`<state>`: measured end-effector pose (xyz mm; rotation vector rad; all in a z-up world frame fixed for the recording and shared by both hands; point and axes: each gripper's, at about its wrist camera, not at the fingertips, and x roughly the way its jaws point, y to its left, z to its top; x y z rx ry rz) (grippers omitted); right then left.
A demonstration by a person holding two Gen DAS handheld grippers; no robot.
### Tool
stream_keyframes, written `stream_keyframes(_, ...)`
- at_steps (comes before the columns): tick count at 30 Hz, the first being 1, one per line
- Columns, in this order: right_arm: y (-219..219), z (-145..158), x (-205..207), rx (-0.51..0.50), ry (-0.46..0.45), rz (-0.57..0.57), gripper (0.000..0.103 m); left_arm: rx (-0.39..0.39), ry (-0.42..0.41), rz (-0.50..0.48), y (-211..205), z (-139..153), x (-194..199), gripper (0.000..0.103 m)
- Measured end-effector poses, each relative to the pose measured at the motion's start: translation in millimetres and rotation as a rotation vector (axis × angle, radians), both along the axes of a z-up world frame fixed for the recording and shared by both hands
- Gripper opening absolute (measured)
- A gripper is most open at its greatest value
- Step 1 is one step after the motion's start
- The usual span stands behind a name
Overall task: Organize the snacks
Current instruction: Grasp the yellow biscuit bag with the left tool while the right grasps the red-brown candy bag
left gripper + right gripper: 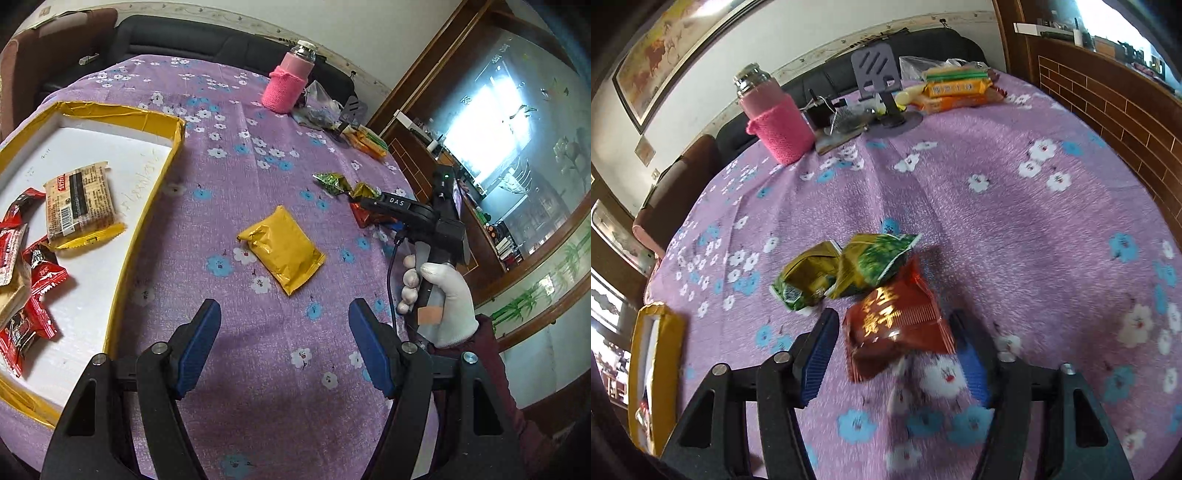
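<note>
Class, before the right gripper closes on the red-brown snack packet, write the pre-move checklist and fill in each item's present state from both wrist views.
1. Right gripper open: ok, jaws apart.
2. Red-brown packet between the fingers: ok.
3. Green packets clear of the grasp: cannot tell; one touches or overlaps the red-brown packet's far end.
4. Left gripper free: ok, open and empty, with the yellow packet ahead.
5. Room in the yellow-rimmed tray: ok, bare white floor shows.
</note>
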<state>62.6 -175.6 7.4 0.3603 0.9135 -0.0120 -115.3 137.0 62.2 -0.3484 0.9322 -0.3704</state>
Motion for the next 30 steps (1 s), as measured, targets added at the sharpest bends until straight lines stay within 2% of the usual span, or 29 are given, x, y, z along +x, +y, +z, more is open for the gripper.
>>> stream_keyframes(4, -6, -2, -7, 0.076, -0.055, 0.019, 0.042, 0.000, 0.020, 0.011, -2, -5, 8, 0.071)
stream_keyframes(8, -5, -1, -17, 0.162, -0.050, 0.070, 0.042, 0.005, 0.052, 0.001, -16, -15, 23, 0.071)
stream_keyframes(11, 8, 5, -29, 0.216, -0.073, 0.153, 0.042, 0.042, 0.049, -0.003, -32, -21, 40, 0.071)
stream_keyframes(15, 27, 5, -35, 0.208, -0.081, 0.218, 0.042, 0.082, 0.028, 0.012, -47, -24, 62, 0.071)
stream_keyframes(21, 23, 1, -32, 0.237, -0.071, 0.213, 0.042, 0.179, 0.044, 0.051, -66, -39, 92, 0.071)
stream_keyframes(22, 23, 1, -32, 0.241, -0.073, 0.212, 0.042, 0.190, 0.070, 0.048, -69, -45, 97, 0.071)
stream_keyframes(23, 22, 1, -32, 0.242, -0.074, 0.212, 0.042, 0.209, 0.047, 0.045, -73, -45, 98, 0.074)
stream_keyframes(26, 24, 2, -32, 0.230, -0.081, 0.220, 0.042, 0.288, 0.029, 0.012, -84, -48, 99, 0.074)
stream_keyframes(27, 25, 3, -32, 0.224, -0.084, 0.222, 0.042, 0.303, 0.027, 0.006, -85, -48, 99, 0.072)
stream_keyframes(28, 26, 3, -32, 0.218, -0.088, 0.225, 0.042, 0.316, 0.011, 0.002, -85, -47, 97, 0.053)
stream_keyframes(29, 26, 3, -32, 0.214, -0.089, 0.227, 0.042, 0.307, 0.003, -0.013, -83, -47, 96, 0.045)
stream_keyframes(30, 27, 3, -32, 0.210, -0.091, 0.228, 0.042, 0.290, 0.007, -0.014, -80, -46, 96, 0.045)
